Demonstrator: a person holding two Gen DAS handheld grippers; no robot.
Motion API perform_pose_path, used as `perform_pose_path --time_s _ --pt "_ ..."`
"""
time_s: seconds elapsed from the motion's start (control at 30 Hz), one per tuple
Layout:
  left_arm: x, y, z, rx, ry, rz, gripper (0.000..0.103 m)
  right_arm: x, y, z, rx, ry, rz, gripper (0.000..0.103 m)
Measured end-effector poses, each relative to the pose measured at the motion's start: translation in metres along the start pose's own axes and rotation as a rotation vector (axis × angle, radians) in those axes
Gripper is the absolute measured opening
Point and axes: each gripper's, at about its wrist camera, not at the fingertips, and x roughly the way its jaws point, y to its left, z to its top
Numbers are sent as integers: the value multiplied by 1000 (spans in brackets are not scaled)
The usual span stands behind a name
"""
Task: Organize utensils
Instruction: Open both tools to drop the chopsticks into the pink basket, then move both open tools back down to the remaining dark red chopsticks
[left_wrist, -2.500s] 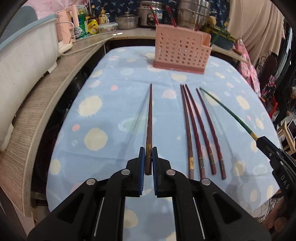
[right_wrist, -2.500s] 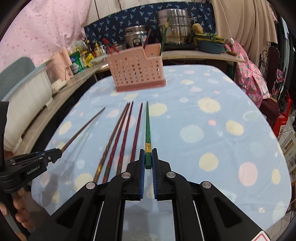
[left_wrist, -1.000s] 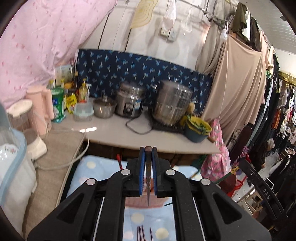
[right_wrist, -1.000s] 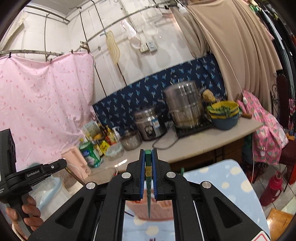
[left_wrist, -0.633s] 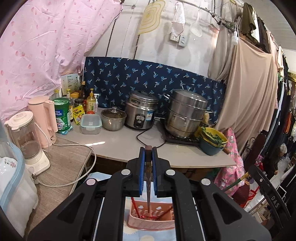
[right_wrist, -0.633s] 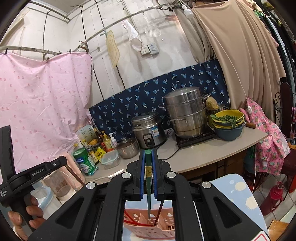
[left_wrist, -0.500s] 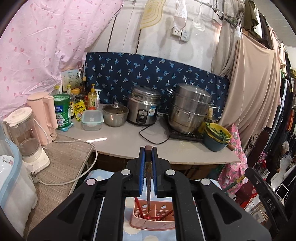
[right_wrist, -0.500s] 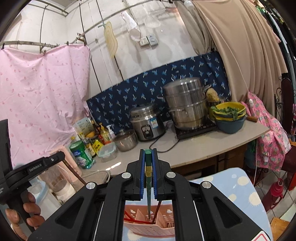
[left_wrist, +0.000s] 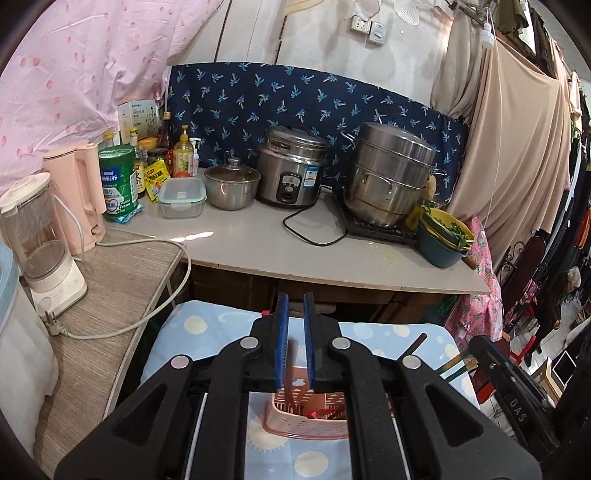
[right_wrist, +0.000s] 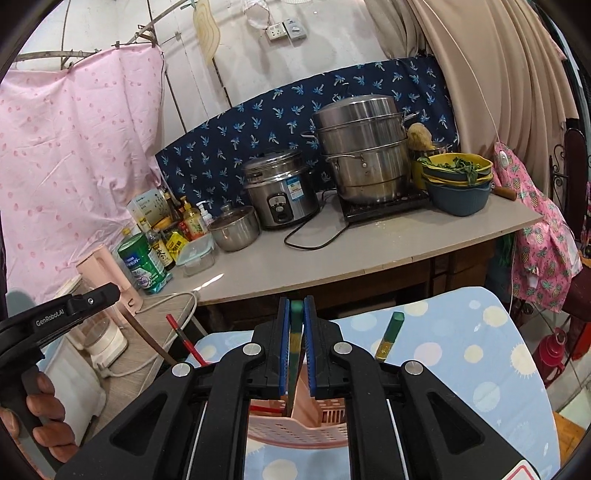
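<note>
Left gripper (left_wrist: 295, 347), lower centre of its view: jaws close together, blurred brown chopstick (left_wrist: 293, 354) low between the pads, above pink perforated basket (left_wrist: 306, 421) on spotted blue cloth (left_wrist: 192, 325). Right gripper (right_wrist: 296, 343), lower centre: clamped on green chopstick (right_wrist: 296, 332), tip down inside the basket.
</note>
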Motion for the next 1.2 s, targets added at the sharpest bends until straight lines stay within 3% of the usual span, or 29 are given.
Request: perform_pose_path --time_s 0.27,0.63,1.2 --pt "-15 4 -10 2 -6 12 33 -23 -5 -2 19 -24 7 17" --pt "-45 14 -51 19 31 47 34 -63 -6 -40 15 21 17 21" --pt "-80 26 -161 58 164 81 34 -107 -1 -150 -58 179 -12 21"
